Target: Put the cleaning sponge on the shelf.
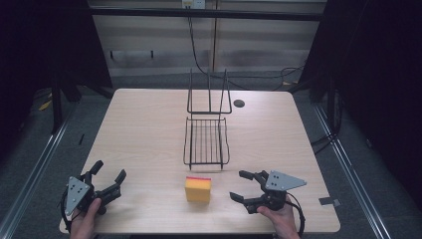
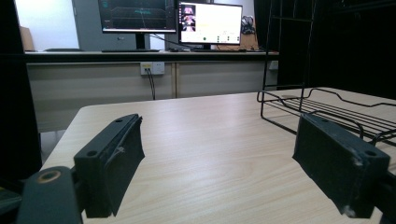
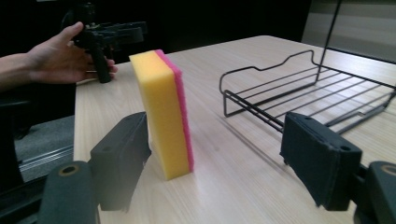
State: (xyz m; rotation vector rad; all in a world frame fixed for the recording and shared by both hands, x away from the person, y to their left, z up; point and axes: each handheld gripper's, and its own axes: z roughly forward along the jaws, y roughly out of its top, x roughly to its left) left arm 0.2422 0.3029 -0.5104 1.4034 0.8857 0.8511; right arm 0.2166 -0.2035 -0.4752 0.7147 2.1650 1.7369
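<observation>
Two hand-held grippers are resting low over the counter's (image 1: pixel 149 119) near edge as I'm watching. I'm seeing the left hand-held gripper (image 1: pixel 106 180) lying level in the left hand (image 1: pixel 85 219), jaws angling toward the rack (image 1: pixel 206 142), standing wide with nothing between them. The right hand-held gripper (image 1: pixel 240 185) is pointing leftward at the sponge (image 1: pixel 198 189), jaws spread wide and gripping nothing. The sponge is standing on edge just ahead of them, before the rack.
</observation>
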